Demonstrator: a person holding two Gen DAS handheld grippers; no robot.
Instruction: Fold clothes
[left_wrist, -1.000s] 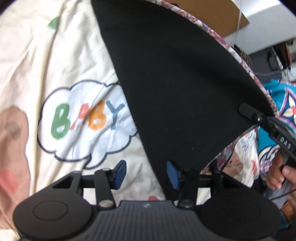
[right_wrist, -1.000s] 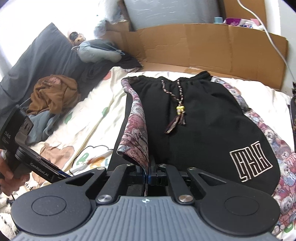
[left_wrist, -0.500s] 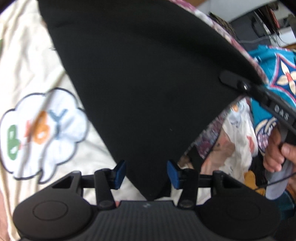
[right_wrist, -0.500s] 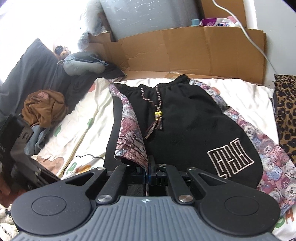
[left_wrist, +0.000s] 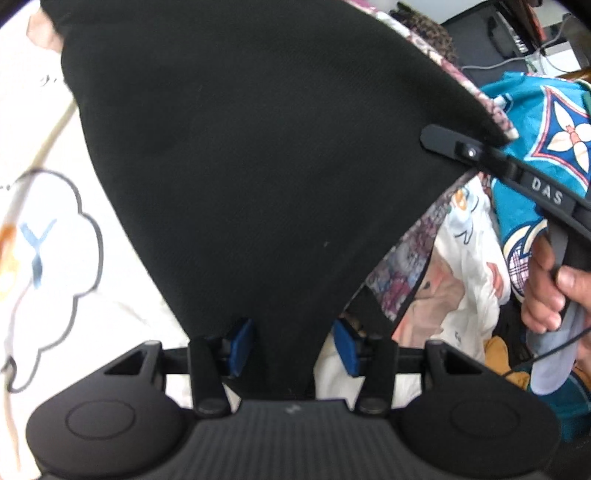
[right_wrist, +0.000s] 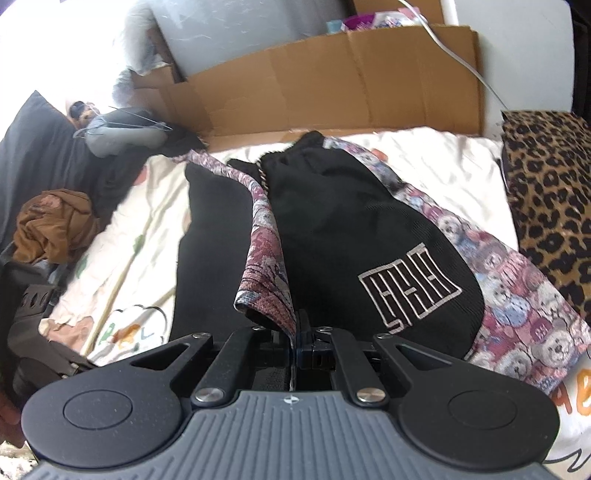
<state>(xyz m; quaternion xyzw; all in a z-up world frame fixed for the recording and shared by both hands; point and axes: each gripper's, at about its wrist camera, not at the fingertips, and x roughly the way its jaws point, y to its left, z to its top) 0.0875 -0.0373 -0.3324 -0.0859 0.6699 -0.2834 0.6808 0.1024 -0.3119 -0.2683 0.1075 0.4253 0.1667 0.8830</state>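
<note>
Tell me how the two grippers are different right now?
The left gripper is open, its blue pads either side of the black shorts; the right gripper is shut on the shorts' patterned edge. The left grips nothing; the right lifts cloth. Both are black and hand-held.

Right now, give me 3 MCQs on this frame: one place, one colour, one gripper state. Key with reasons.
1. Where does the leopard-print fabric lie, in the right wrist view?
A. right of the black pants
B. under the brown garment
C. on the cardboard

2. What colour are the left gripper pads?
A. red
B. blue
C. green

3. How is the right gripper set?
A. wide open
B. shut on nothing
C. shut on the pants' edge

Key: 1 A, it fills the right edge beyond the white sheet. 2 B, both pads show blue. 3 C, the fingers meet with patterned fabric pinched between.
</note>
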